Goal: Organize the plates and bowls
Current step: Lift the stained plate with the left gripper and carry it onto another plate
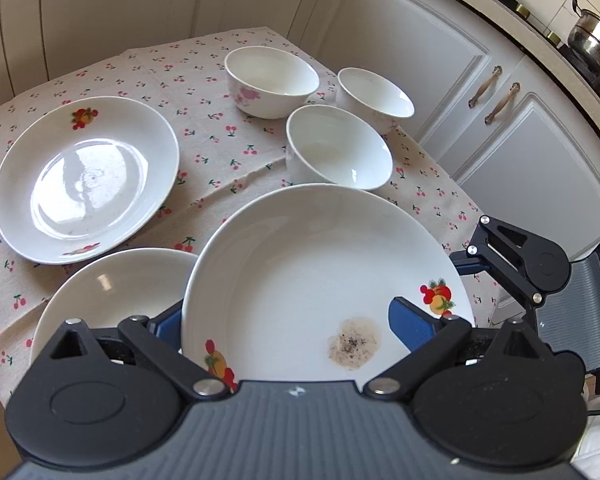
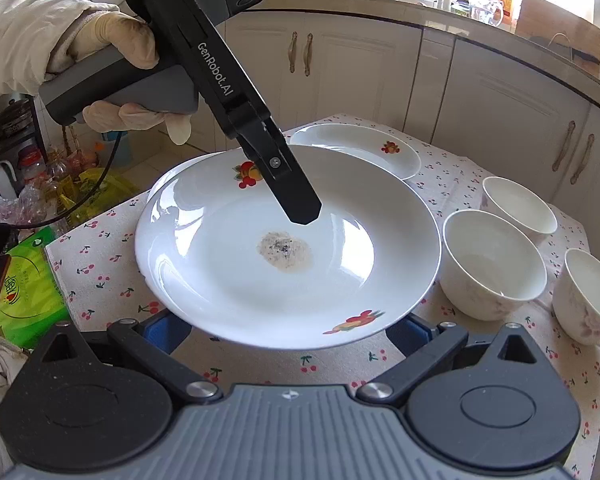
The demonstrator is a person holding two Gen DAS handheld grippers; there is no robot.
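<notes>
The dirty plate (image 1: 300,264) with the brown spot is sitting tipped near the front of the table (image 1: 204,128), its edge lying over a plain white plate (image 1: 112,288). The left gripper (image 1: 288,316) is keeping its fingers wide. One finger is reaching over the inside of the dirty plate and the other is hiding behind its rim. I cannot tell if they are squeezing it. The right gripper (image 2: 286,330) is also spreading its fingers wide, with the tips tucked under the plate's near edge. A fruit plate (image 1: 88,176) and three bowls (image 1: 338,148) are waiting farther back.
</notes>
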